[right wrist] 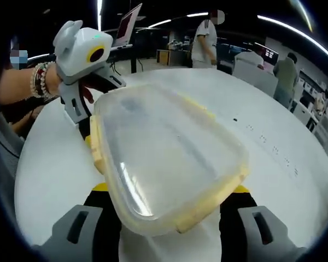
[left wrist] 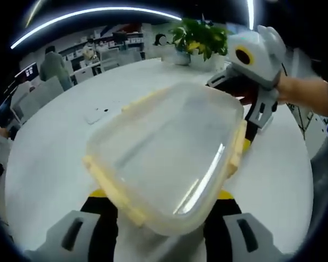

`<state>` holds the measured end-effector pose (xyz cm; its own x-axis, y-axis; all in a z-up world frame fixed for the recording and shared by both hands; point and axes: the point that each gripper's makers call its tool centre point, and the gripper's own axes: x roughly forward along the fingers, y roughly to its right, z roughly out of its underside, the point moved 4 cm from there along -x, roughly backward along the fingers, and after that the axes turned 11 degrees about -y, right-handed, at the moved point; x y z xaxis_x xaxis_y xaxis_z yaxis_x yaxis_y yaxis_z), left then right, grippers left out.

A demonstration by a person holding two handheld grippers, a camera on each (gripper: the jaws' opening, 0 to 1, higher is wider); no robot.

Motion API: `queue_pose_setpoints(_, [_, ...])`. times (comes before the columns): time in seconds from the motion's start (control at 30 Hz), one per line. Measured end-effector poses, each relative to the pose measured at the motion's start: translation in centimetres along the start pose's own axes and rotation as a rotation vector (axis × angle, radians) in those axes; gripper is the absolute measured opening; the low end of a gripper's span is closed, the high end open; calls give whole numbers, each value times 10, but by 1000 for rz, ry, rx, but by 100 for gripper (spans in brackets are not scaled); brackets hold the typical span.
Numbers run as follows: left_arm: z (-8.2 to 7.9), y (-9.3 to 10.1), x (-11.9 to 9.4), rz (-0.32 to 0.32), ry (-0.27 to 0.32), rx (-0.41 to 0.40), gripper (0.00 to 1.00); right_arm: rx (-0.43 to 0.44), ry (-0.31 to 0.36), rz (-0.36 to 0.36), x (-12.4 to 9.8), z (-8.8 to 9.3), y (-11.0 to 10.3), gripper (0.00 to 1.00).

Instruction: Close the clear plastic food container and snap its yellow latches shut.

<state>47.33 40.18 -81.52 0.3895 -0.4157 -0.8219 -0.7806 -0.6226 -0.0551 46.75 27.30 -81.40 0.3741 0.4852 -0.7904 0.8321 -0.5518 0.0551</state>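
Left gripper (left wrist: 161,204), right gripper (right wrist: 169,204) flank container (left wrist: 164,155), opposite ends.

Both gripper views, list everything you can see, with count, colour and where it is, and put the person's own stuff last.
Food container: one, clear plastic, lid on, between both grippers' jaws above the table.
Latches: pale yellow, along the container's edges; count unclear.
Table: one, white, round, under the container.
Potted plant: one, green, at the table's far edge in the left gripper view.
Laptop: one, open, beyond the table in the right gripper view.
People in the background: several, standing or seated at desks.
Left gripper: one, white and grey with yellow, at the container's edge.
Right gripper: one, same colours, at the opposite edge.
Beaded bracelets: on the left wrist.
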Motion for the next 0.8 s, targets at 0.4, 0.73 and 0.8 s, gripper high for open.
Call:
queue_pose_setpoints(0.4, [-4,-7,2,0,2,-4,60,5,4,4,3,-3,6,71])
queue_pose_setpoints(0.73, [-15,-3,-18,56,149,-137,87,66,92,8,-12,-8,4,80])
queue_pose_setpoints(0.8, [-19,0,-24,52,191,-144,97,76,100,10,-16,-7,3,85])
